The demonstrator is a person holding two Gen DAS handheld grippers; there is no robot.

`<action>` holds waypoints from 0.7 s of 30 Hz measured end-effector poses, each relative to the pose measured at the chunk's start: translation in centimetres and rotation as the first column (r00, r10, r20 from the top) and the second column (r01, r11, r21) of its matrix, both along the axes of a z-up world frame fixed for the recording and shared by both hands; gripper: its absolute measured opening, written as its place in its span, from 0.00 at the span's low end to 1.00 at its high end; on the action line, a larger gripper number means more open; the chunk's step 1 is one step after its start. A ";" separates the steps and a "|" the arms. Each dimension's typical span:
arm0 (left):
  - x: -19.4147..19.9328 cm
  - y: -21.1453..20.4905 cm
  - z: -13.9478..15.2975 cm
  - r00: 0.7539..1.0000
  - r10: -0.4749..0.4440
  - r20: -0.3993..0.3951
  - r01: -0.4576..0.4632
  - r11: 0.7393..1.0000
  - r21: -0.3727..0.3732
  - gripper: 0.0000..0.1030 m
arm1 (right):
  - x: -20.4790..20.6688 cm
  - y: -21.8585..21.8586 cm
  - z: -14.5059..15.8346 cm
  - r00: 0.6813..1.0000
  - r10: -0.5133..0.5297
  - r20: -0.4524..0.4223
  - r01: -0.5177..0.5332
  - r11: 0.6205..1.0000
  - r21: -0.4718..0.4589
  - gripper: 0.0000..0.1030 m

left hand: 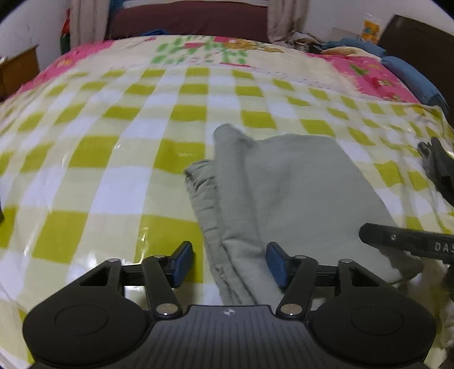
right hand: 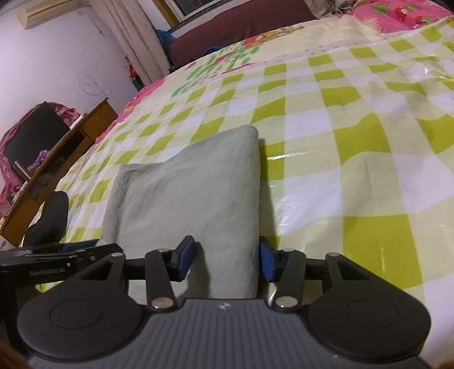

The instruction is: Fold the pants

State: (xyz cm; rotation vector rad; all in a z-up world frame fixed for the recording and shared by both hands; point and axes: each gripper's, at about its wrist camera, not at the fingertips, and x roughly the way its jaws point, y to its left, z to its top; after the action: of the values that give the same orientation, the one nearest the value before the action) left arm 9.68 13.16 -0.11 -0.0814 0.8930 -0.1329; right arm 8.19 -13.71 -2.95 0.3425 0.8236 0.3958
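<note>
The pale grey-green pants [left hand: 283, 193] lie folded in a thick bundle on the checked bed cover [left hand: 113, 142]. In the left wrist view my left gripper [left hand: 229, 264] is open, its blue pads either side of the bundle's layered left edge at the near end. In the right wrist view the pants [right hand: 193, 198] lie straight ahead and my right gripper [right hand: 225, 259] is open, its pads astride the bundle's near right edge. The right gripper's black finger [left hand: 403, 241] shows at the right of the left wrist view, over the pants.
The bed has a shiny yellow-green and white checked plastic cover [right hand: 340, 127] with pink floral bedding [left hand: 374, 76] at the far end. A blue pillow [left hand: 414, 76] lies at the far right. A wooden desk [right hand: 56, 159] stands beside the bed. A maroon headboard [left hand: 187, 20] is behind.
</note>
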 end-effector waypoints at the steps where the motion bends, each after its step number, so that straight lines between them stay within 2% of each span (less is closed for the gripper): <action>1: 0.0 0.0 -0.1 1.000 0.002 0.004 -0.002 1.000 0.005 0.75 | 0.0 0.2 -0.1 1.000 0.005 -0.001 -0.005 1.000 0.003 0.50; 6: -0.2 -0.2 -0.4 1.000 -0.003 0.020 0.003 1.000 0.015 0.77 | 0.0 1.2 -0.2 0.999 0.051 -0.007 -0.051 0.999 0.015 0.53; 7: -0.2 -0.2 -0.4 1.000 -0.004 0.019 0.004 1.000 0.006 0.75 | -0.1 1.4 -0.2 0.998 0.057 -0.002 -0.057 0.998 0.006 0.55; 10: -0.4 -0.9 -0.2 0.999 -0.036 0.032 0.037 0.999 -0.008 0.60 | 0.1 1.7 -0.5 0.998 0.061 0.004 -0.061 0.998 0.003 0.58; 12: -0.4 -1.2 -0.1 0.998 -0.038 0.044 0.037 0.999 0.011 0.60 | 0.1 1.6 -0.5 0.998 0.059 0.000 -0.059 0.998 0.014 0.57; 13: -0.3 -1.2 -0.2 0.998 -0.038 0.044 0.037 0.999 0.016 0.59 | 0.1 1.6 -0.4 0.998 0.057 -0.001 -0.057 0.998 0.008 0.55; 15: 0.0 -0.7 -0.3 0.999 -0.027 0.047 0.027 1.000 0.008 0.57 | 0.0 1.7 -0.3 0.999 0.051 -0.002 -0.051 0.999 -0.014 0.38; 21: 1.0 -0.3 -0.2 0.998 -0.010 0.065 0.008 0.999 0.032 0.53 | 0.9 2.4 -0.2 0.999 0.043 -0.011 -0.043 0.999 0.002 0.30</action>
State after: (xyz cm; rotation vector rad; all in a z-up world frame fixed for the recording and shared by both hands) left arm 10.64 12.83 -0.29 -0.0433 0.8303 -0.1291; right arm 9.13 -11.30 -3.19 0.3296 0.8422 0.4351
